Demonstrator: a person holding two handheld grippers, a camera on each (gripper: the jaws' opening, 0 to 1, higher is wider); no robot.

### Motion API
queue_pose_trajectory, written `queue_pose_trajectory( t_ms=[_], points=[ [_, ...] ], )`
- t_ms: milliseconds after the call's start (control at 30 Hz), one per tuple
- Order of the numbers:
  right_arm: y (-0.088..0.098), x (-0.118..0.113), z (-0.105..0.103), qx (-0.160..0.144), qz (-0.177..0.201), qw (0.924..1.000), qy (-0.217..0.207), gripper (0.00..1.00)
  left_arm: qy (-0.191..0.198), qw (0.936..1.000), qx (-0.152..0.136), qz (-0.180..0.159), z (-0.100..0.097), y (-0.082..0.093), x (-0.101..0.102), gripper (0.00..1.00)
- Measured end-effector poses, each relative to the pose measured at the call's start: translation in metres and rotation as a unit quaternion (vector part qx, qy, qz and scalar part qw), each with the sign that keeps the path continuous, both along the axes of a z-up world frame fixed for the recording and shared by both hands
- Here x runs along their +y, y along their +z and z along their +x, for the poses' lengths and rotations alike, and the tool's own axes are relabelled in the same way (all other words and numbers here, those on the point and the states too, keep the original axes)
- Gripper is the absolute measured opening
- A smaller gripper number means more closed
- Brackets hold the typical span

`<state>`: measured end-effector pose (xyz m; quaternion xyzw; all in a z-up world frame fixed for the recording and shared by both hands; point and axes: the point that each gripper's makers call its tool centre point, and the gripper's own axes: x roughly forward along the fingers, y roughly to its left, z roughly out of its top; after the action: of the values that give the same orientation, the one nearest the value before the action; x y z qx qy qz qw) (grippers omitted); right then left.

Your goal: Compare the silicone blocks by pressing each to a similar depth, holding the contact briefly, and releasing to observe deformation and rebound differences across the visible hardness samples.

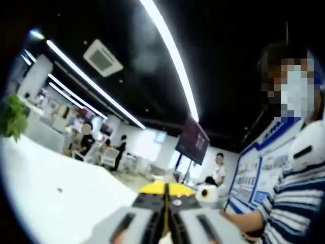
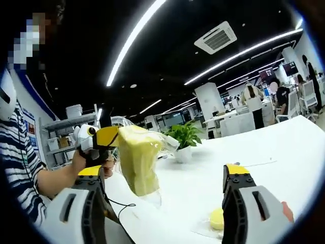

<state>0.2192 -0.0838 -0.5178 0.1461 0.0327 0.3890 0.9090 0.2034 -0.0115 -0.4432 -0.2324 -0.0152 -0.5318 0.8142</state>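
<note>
White desk beneath, my left gripper clamped on a bagged yellow silicone block, my right gripper wide open, another yellow block bagged near the desk's edge.

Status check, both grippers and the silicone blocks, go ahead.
Left gripper shut on bagged yellow block, held up above white table. Right gripper open, empty. Second yellow block lies on table. Potted plant behind, clear.

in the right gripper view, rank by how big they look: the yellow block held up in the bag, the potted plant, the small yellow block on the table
1. Yellow block in the bag, held by the left claw. It is nearest the camera, so its true size is unsure.
2. Potted plant, farther back on the table.
3. Small yellow block.
</note>
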Motion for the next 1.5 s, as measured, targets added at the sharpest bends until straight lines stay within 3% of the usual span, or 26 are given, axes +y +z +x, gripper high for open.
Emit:
queue_pose_trajectory(
  t_ms=[267, 500, 633, 767, 867, 900, 967, 1067, 1100, 1233, 1500],
  points=[
    [-0.012, -0.024, 0.004, -0.028, -0.081, 0.994, -0.068, 0.96, 0.012, 0.9999, 0.007, -0.005, 0.011, -0.004, 0.006, 0.0],
    [-0.023, -0.069, 0.013, -0.041, -0.087, 0.9808, -0.17, 0.96, 0.016, 0.9996, 0.018, -0.011, 0.015, -0.008, 0.008, 0.0],
    [-0.056, -0.108, 0.014, 0.014, -0.086, 0.9664, -0.242, 0.96, 0.017, 0.9996, 0.021, -0.012, 0.015, -0.009, 0.007, 0.0],
    [-0.074, -0.134, 0.006, 0.015, -0.064, 0.9584, -0.278, 0.96, 0.018, 0.9994, 0.025, -0.014, 0.015, -0.012, 0.007, 0.0],
    [-0.089, -0.146, -0.001, 0.01, -0.068, 0.9558, -0.286, 0.92, 0.027, 0.9992, 0.026, -0.016, 0.018, -0.013, 0.011, 0.0],
    [-0.104, -0.154, -0.005, 0.025, -0.097, 0.9498, -0.297, 0.92, 0.025, 0.9991, 0.027, -0.018, 0.018, -0.013, 0.011, 0.0],
    [-0.12, -0.163, -0.009, 0.016, -0.145, 0.9399, -0.309, 0.92, 0.03, 0.999, 0.029, -0.019, 0.02, -0.014, 0.013, 0.0],
    [-0.132, -0.168, -0.016, 0.02, -0.142, 0.9381, -0.315, 0.89, 0.034, 0.9988, 0.03, -0.018, 0.021, -0.015, 0.016, 0.0],
    [-0.141, -0.171, -0.02, 0.037, -0.147, 0.9357, -0.318, 0.89, 0.036, 0.9987, 0.031, -0.017, 0.021, -0.016, 0.018, 0.0],
    [-0.159, -0.177, -0.029, 0.06, -0.157, 0.9318, -0.321, 0.86, 0.047, 0.9979, 0.041, -0.017, 0.023, -0.024, 0.026, 0.0],
    [-0.142, -0.179, -0.034, 0.027, -0.149, 0.933, -0.327, 0.87, 0.073, 0.9953, 0.063, -0.008, 0.028, -0.044, 0.041, 0.0]
  ],
)
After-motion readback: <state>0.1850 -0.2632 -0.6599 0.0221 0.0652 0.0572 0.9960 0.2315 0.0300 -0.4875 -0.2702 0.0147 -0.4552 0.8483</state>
